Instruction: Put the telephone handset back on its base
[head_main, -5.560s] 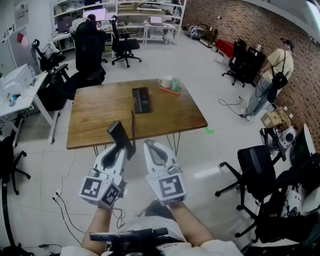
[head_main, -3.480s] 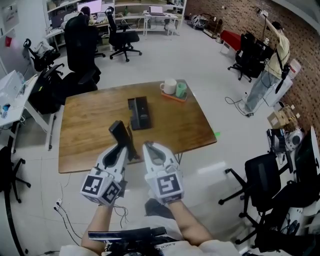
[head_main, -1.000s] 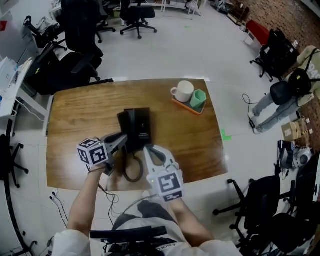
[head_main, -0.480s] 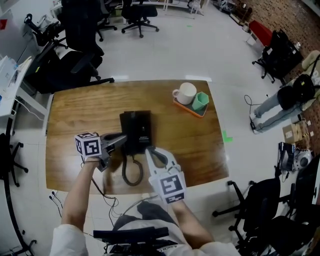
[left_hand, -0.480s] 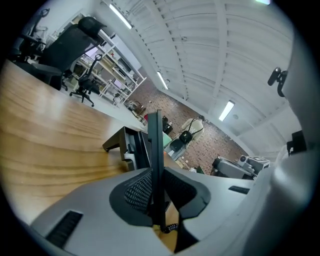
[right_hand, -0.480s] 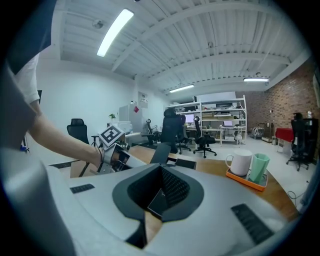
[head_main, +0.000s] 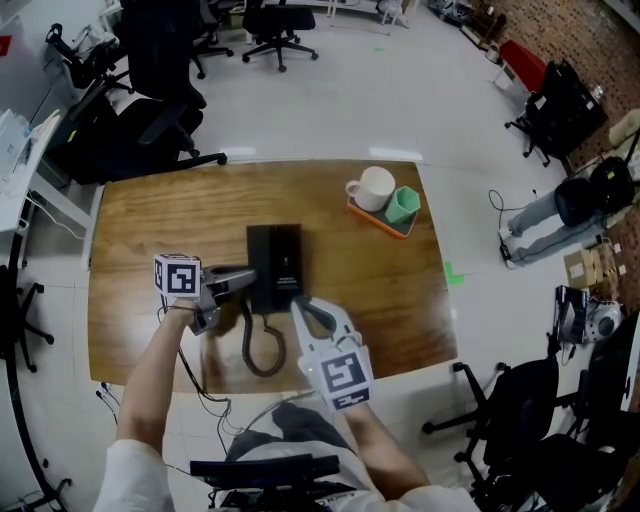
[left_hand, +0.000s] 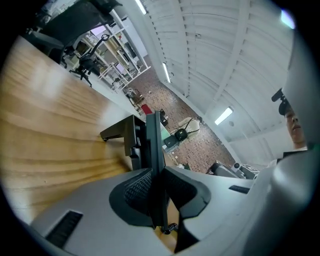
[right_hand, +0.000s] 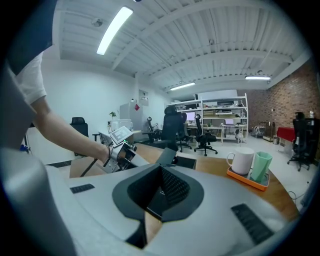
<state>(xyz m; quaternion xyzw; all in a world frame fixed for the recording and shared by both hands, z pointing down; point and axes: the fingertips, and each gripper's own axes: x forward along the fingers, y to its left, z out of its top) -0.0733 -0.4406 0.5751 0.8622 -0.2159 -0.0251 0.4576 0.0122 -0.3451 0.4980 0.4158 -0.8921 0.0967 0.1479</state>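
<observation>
Now the wooden table (head_main: 150, 220) spreads beneath both grippers. On it, straight ahead of the left gripper (head_main: 243, 280), lies the black telephone base (head_main: 288, 262). That gripper's jaws are clamped on the handset (left_hand: 156, 150), which stands edge-on between the pads, right against the near side of the base; whether it is seated I cannot tell. The right gripper (head_main: 299, 303) hovers just behind the base, jaws drawn together and empty. The coiled cord (head_main: 262, 350) loops between the two grippers. Far beyond the right gripper's tips, an orange tray (head_main: 385, 222) carries a white mug (head_main: 372, 187) and a green cup (head_main: 402, 203).
</observation>
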